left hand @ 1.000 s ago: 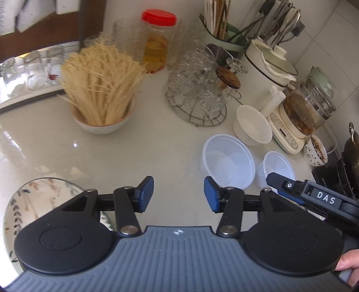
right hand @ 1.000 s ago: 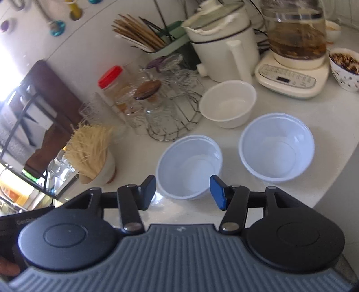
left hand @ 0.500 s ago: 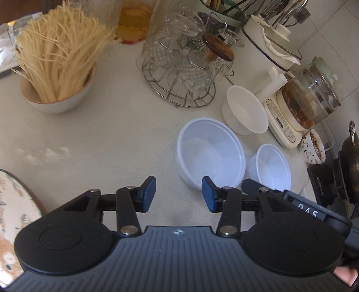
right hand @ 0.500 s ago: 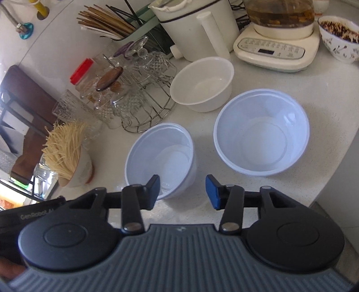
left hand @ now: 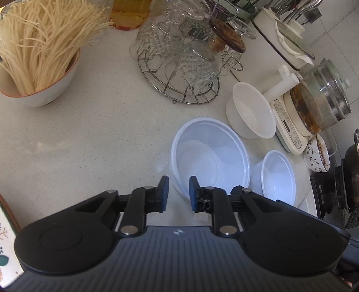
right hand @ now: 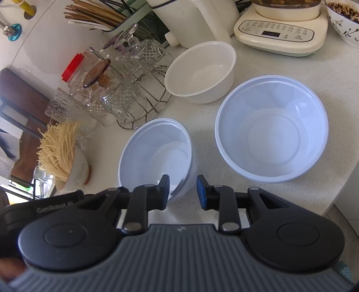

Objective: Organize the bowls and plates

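Both grippers' [left hand: 177,193] [right hand: 182,192] fingers [left hand: 162,194] [right hand: 164,191], closing, not yet pinching, straddle clear bowl [left hand: 211,155] [right hand: 157,155] beside glass rack [left hand: 179,67] [right hand: 134,89]

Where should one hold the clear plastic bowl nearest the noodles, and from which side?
Pinch the near rim of the clear plastic bowl, coming from above: it stands upright and empty, its wall thin, its mouth too wide to span.

Home kitchen: speckled pale stone countertop [left hand: 89,139], round wire rack of cut-glass cups [left hand: 179,67], cream electric kettle base with glass pot of brown tea [left hand: 314,105], holder of wooden chopsticks [right hand: 94,15], bowl of dry yellow noodles [left hand: 40,51], red-lidded glass jar [right hand: 74,69], translucent white plastic bowls [right hand: 271,134]
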